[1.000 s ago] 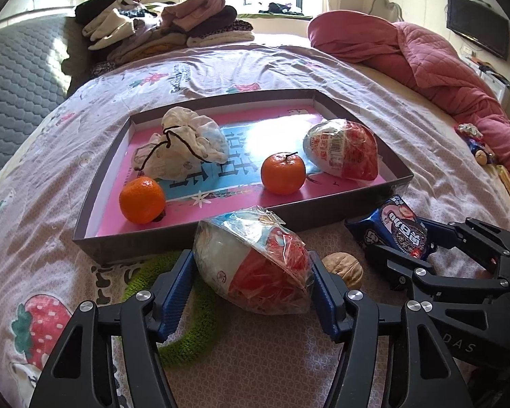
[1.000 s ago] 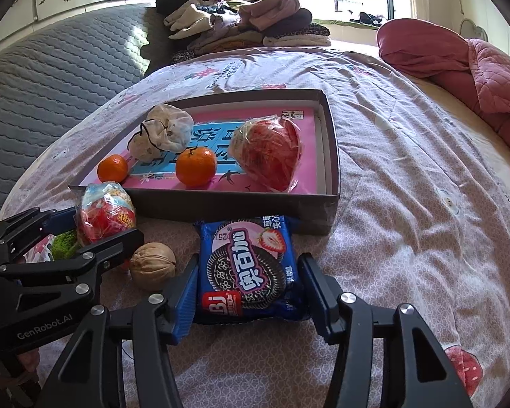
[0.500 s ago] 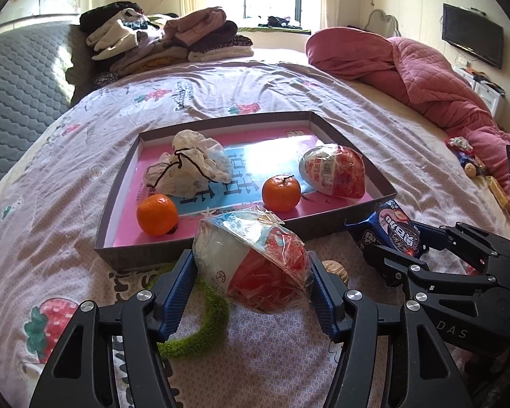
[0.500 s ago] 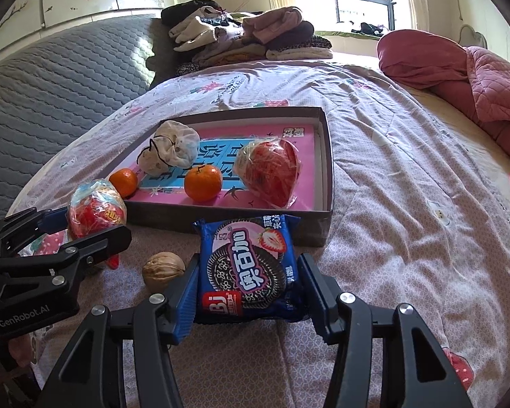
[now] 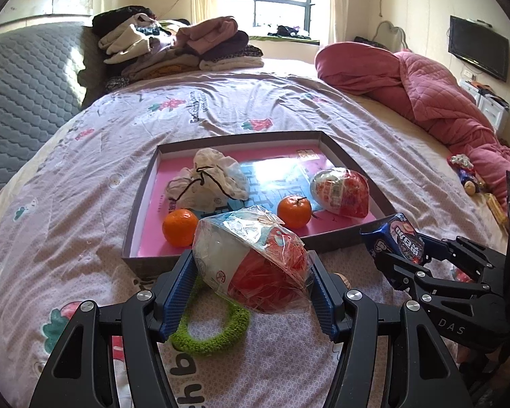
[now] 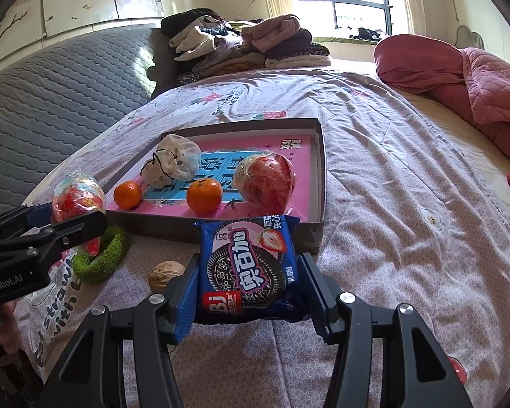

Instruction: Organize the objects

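My left gripper (image 5: pixel 251 290) is shut on a red-and-white egg toy wrapped in clear plastic (image 5: pixel 251 261), held above the bedspread just in front of the tray. A blue cookie packet (image 6: pixel 250 268) is clamped between the pads of my right gripper (image 6: pixel 250 295), also lifted near the tray's front edge. The shallow grey tray with a pink floor (image 5: pixel 353 170) holds two oranges (image 5: pixel 180 227) (image 5: pixel 294 211), a white drawstring pouch (image 5: pixel 210 180) and a second wrapped egg toy (image 5: pixel 341 190). On the bed lie a green knitted ring (image 5: pixel 214 336) and a walnut (image 6: pixel 165 272).
Folded clothes (image 5: pixel 173 47) are piled at the head of the bed, by a grey quilted headboard (image 6: pixel 51 91). A pink quilt (image 5: pixel 425 91) is bunched along the right side, with small toys (image 5: pixel 465 173) near it. The flowered bedspread (image 6: pixel 408 204) spreads right of the tray.
Both grippers have risen with their loads: the tray now sits lower and farther in both views. The green ring and the walnut, partly hidden before, now show on the bed.
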A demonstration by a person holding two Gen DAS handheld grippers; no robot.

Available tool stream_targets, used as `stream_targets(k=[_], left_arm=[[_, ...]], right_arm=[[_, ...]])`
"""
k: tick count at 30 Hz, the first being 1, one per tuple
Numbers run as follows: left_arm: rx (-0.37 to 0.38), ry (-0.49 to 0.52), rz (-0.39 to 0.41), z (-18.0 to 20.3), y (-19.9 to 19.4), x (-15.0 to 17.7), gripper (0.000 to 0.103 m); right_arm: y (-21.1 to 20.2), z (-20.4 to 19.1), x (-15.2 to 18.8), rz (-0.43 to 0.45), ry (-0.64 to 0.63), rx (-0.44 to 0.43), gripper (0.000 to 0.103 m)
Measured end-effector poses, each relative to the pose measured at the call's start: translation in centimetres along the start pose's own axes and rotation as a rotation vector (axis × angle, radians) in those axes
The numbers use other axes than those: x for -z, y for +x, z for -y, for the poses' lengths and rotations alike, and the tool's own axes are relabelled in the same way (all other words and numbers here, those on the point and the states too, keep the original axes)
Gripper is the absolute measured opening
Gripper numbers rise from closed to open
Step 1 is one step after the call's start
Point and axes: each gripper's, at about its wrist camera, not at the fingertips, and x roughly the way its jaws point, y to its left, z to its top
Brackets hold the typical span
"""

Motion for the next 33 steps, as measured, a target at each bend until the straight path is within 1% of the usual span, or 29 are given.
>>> stream_targets(k=[9,19,27,33], left_arm=[[-0.018,-0.005,0.025,-0.5,-1.6,-0.3,0.065],[-0.045,0.014,0.048,0.1,-3.5,-0.1,0.065],[-0.067,0.011,0.086,0.1,-5.5,-0.1,0.065],[-0.079,0.003,0.102,-0.2,-6.3,-0.4,0.065]], right_arm=[[-1.7,-0.6,-0.4,0.055,-0.012,-0.017,0.055],[-3.7,-1.6,-0.6,0.114,-0.039,-0.026,0.055],[-6.3,-3.4,-1.0,0.180,-0.070,-0.039,0.055],[-7.5,-4.4,-1.9,0.212,-0.063,-0.053,0.055]])
